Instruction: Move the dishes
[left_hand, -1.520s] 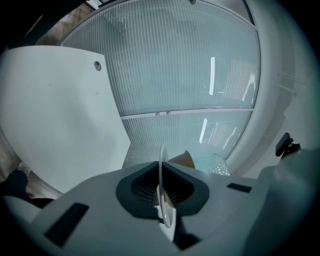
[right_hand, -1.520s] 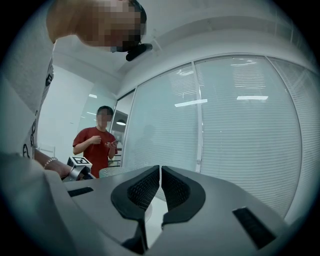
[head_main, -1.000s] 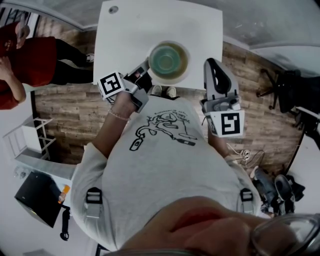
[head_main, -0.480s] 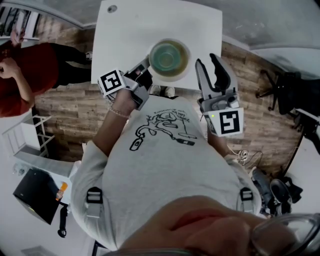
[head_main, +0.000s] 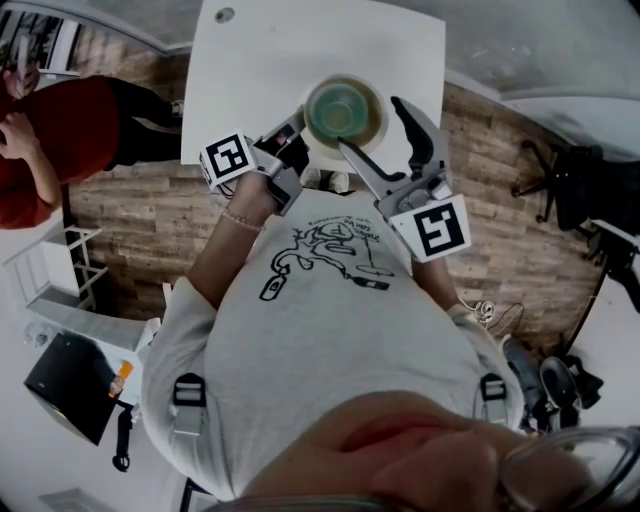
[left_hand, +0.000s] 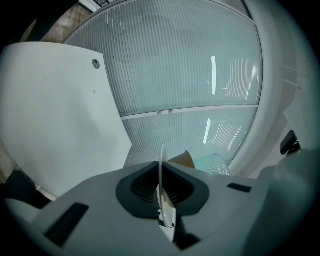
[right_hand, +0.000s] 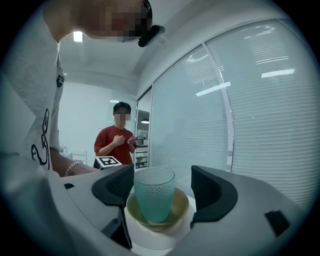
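Standing in yel. bowl (right_hand: 182, 201), teal glass (right_hand: 154, 192), bowl on wht plate (right_hand: 152, 244)

No words or numbers can be read. The left marker cube (head_main: 227, 158) and the right marker cube (head_main: 432, 228) each show a black-and-white square code pattern. The T-shirt print (head_main: 325, 255) is a line drawing with lettering too small to read.

Glass (right_hand: 154, 192): translucent teal, dimpled all over. Bowl (right_hand: 180, 207): olive-yellow, plain. Plate (right_hand: 150, 244): white, same as the surface (head_main: 300, 60). My left gripper (left_hand: 161, 187): pale grey body, dark ribbed pads; its cube (head_main: 226, 160) black squares on white. Floor (head_main: 130, 210): brown wood planks.
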